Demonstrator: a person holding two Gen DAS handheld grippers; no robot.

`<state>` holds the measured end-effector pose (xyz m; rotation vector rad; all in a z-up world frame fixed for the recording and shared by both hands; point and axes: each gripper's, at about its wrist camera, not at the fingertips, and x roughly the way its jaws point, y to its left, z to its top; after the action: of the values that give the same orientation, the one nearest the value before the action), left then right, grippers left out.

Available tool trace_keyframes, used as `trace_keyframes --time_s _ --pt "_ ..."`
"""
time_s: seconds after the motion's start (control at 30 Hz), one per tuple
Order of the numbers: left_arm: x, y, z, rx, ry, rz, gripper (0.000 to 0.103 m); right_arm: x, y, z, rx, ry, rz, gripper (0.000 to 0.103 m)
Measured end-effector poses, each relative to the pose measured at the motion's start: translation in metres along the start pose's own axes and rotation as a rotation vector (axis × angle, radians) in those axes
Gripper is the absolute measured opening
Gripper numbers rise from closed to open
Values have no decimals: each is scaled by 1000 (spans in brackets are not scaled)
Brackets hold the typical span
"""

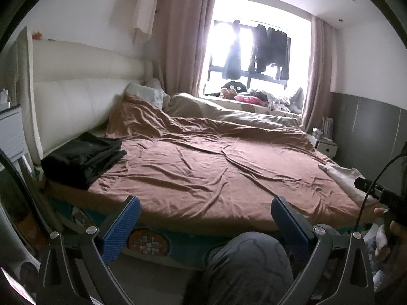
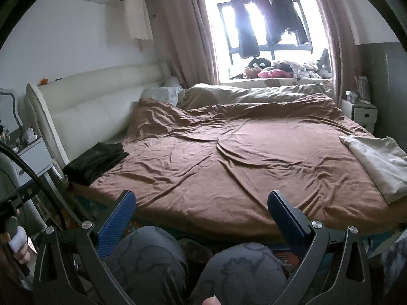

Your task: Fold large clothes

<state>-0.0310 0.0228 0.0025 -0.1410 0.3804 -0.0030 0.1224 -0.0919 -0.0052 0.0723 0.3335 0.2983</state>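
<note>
Two folded garments, black [image 1: 81, 158] lying toward headboard [image 1: 76, 94], grey [image 2: 379, 162]

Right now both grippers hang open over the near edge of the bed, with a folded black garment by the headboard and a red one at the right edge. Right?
Nearly. The garment at the right edge is pale beige, not red, as the right wrist view shows. Both the left gripper and right gripper are open, and the black garment lies by the headboard.

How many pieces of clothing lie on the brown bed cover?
2: a folded black garment at the left edge near the headboard, and a pale garment at the right edge. Others may be hidden.
</note>
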Motion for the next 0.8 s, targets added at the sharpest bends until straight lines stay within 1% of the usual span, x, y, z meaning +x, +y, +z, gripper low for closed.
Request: trace_keyframes --time_s 0.47,0.63,0.8 --pt "3 6 1 -25 -18 4 103 2 5 0 -30 24 -35 103" --pt "8 10 0 -47 -7 -3 103 0 3 5 -35 19 -45 103" --pt "9 11 0 -48 -2 -4 103 1 0 5 -31 19 -53 103"
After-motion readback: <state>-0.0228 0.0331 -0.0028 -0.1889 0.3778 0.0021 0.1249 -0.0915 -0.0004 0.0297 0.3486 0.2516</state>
